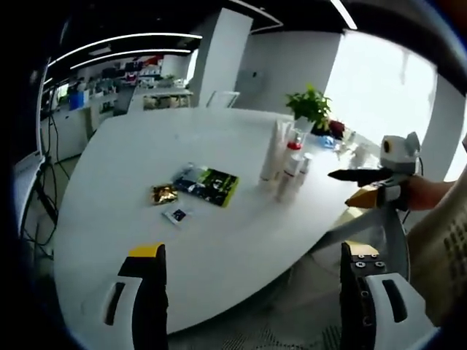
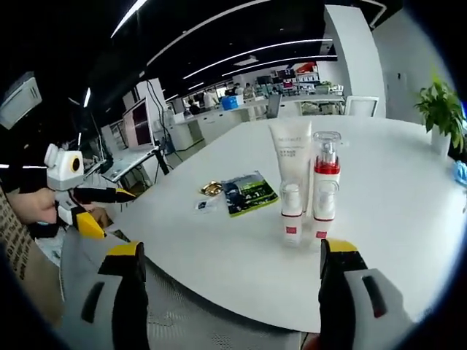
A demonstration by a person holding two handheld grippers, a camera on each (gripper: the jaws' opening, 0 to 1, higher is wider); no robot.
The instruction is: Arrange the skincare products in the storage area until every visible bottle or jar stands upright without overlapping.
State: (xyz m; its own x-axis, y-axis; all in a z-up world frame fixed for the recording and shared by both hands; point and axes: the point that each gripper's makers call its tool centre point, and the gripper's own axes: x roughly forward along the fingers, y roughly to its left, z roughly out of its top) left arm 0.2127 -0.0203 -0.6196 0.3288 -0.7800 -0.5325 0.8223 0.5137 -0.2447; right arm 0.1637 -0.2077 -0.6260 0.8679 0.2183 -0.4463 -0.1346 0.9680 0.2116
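Three skincare products stand upright in a tight cluster on the white table (image 2: 379, 240): a tall white tube (image 2: 290, 153), a pump bottle with a clear cap and red band (image 2: 326, 186), and a small white bottle (image 2: 291, 211) in front of the tube. In the left gripper view the tube (image 1: 273, 149), pump bottle (image 1: 294, 157) and small bottle (image 1: 287, 184) sit towards the table's right side. My left gripper (image 1: 252, 295) is open off the table's near edge. My right gripper (image 2: 230, 292) is open, empty, just short of the bottles. Each gripper also appears in the other's view, left (image 2: 113, 214) and right (image 1: 339, 188).
A green-black packet (image 2: 249, 192), a gold sachet (image 2: 212, 188) and a small white sachet (image 2: 206, 204) lie flat left of the bottles. A potted plant (image 2: 441, 106) stands at the table's far right. A person's hand (image 1: 430, 193) holds the right gripper. Desks and monitors fill the background.
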